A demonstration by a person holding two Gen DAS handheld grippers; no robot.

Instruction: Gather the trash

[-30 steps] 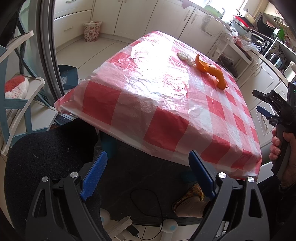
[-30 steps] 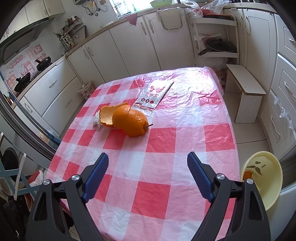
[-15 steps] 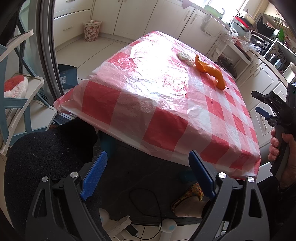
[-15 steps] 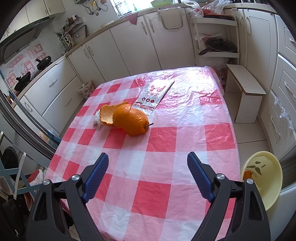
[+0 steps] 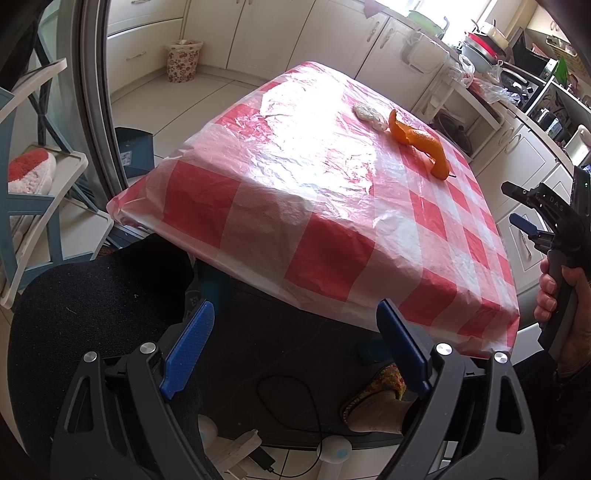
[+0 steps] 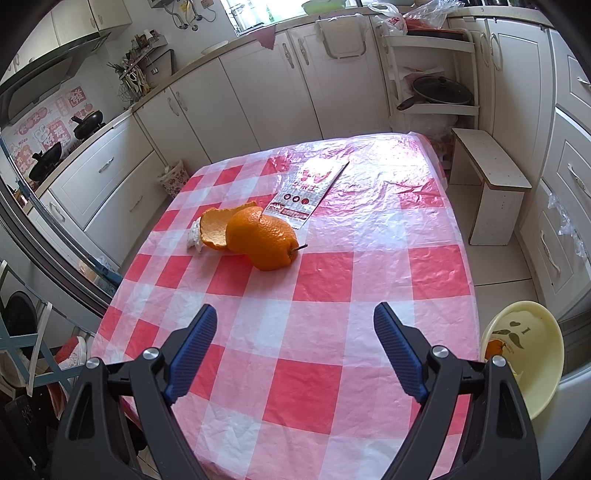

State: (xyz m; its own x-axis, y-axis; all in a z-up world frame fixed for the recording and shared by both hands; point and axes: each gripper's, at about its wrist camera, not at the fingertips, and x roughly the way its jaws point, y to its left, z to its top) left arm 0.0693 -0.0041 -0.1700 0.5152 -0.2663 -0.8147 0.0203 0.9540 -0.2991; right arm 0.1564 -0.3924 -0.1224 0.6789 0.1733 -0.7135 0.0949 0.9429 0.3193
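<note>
Orange peel (image 6: 255,238) lies well beyond right gripper (image 6: 293,349), both grippers' fingers apart.

We saw a bright, daylit kitchen in both views. Light came from the window (image 6: 255,14) behind the counter, which was blown out to white. Strong glare washed over the plastic tablecloth (image 5: 303,155), bleaching its red checks near the far end (image 6: 369,155). Under the table (image 5: 280,332) lay deep shadow. Fisheye distortion bent cabinets and door frames near the edges, with dark vignetting at the corners. Focus was sharp throughout
</note>
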